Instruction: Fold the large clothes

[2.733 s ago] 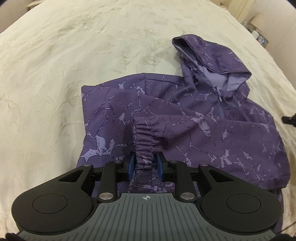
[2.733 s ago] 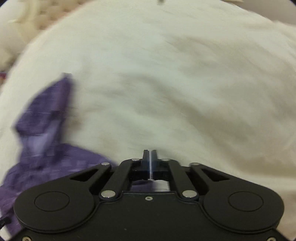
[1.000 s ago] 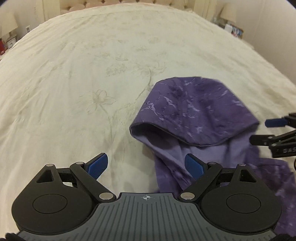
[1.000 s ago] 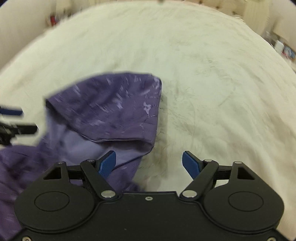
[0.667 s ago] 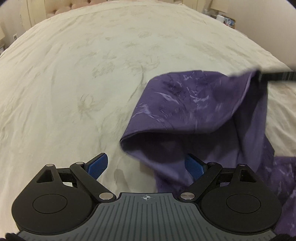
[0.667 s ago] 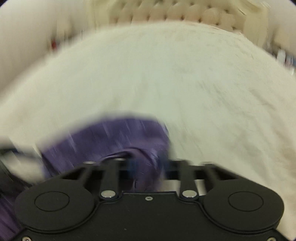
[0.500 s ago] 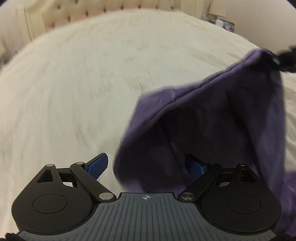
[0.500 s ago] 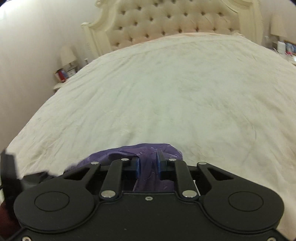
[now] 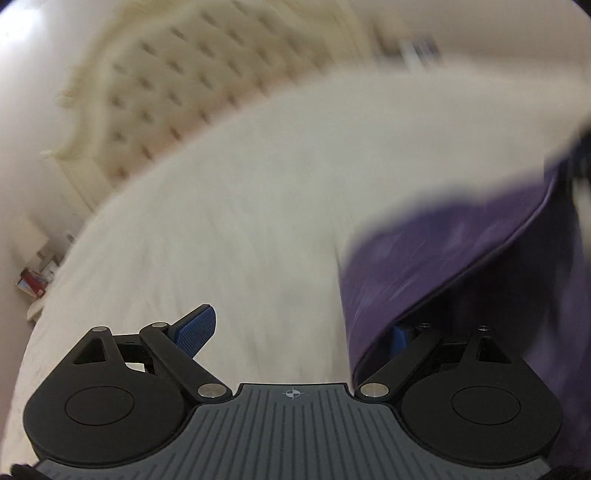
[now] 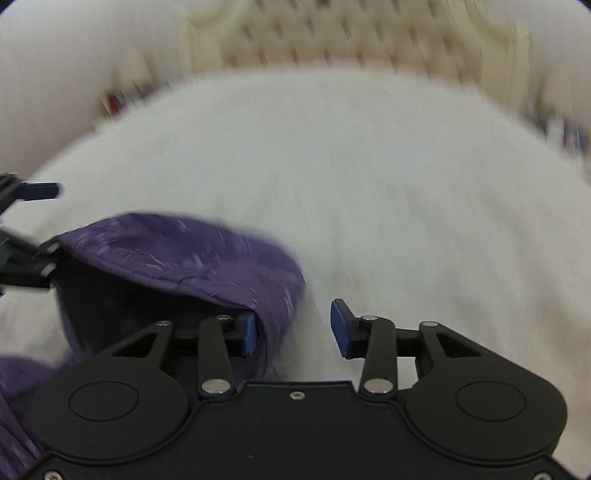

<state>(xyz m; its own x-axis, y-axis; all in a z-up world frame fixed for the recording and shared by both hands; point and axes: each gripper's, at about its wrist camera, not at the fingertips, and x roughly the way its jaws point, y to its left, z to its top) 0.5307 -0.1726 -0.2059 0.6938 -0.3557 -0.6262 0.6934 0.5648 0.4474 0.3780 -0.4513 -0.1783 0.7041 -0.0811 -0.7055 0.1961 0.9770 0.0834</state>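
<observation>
matt purple cloth hood [image 10: 177, 254]; cream cloth bedspread [image 10: 369, 184]

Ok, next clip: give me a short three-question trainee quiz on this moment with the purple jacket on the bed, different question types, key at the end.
1. True or false: the left gripper has its jaws clamped shut on the bedspread.
2. Multiple choice: in the right wrist view, the purple hood lies
A) to the left of the right gripper, against its left finger
B) centred between both pads, squeezed
C) far off by the headboard
3. Fill in: behind the cream bed stands a tufted ____.

Key:
1. False. The jaws stand wide apart.
2. A. The jaws are opening and do not pinch the fabric.
3. headboard
</observation>
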